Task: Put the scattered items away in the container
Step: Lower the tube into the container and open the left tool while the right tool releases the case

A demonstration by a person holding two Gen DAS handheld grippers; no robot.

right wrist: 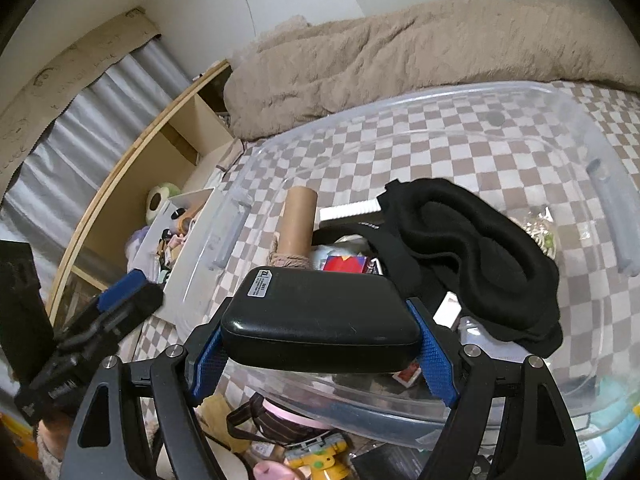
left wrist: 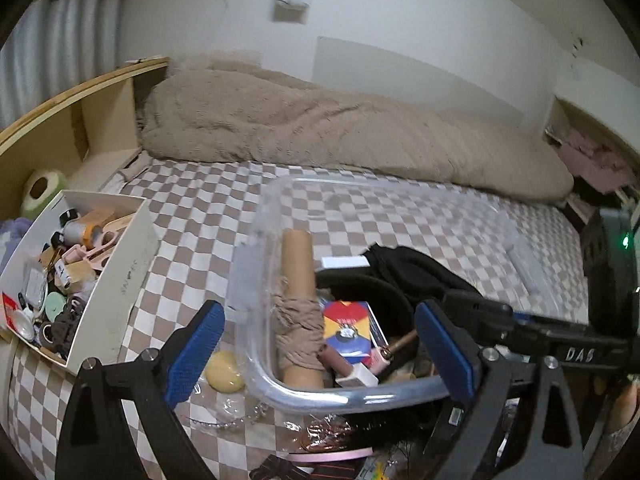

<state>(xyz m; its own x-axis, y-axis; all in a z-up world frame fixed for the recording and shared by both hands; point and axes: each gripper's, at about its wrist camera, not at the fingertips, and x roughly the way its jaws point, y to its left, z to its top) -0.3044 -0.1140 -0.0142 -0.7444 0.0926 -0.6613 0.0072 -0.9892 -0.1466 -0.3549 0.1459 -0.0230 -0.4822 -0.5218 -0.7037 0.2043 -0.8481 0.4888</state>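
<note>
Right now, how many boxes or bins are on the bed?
2: the clear plastic bin ahead of both grippers, and an open white cardboard box of clutter left of it. Others may be hidden.

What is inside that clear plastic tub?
Clear tub holds a yarn-wrapped cardboard tube, black sleep mask, colourful box; things beneath them are hidden.

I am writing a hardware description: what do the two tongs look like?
Both the left tongs and the right tongs have black, angular frames with triangular cut-outs, silver bolt heads, and blue textured pads on the fingers. White letters "DAS" mark the right one's body.
</note>
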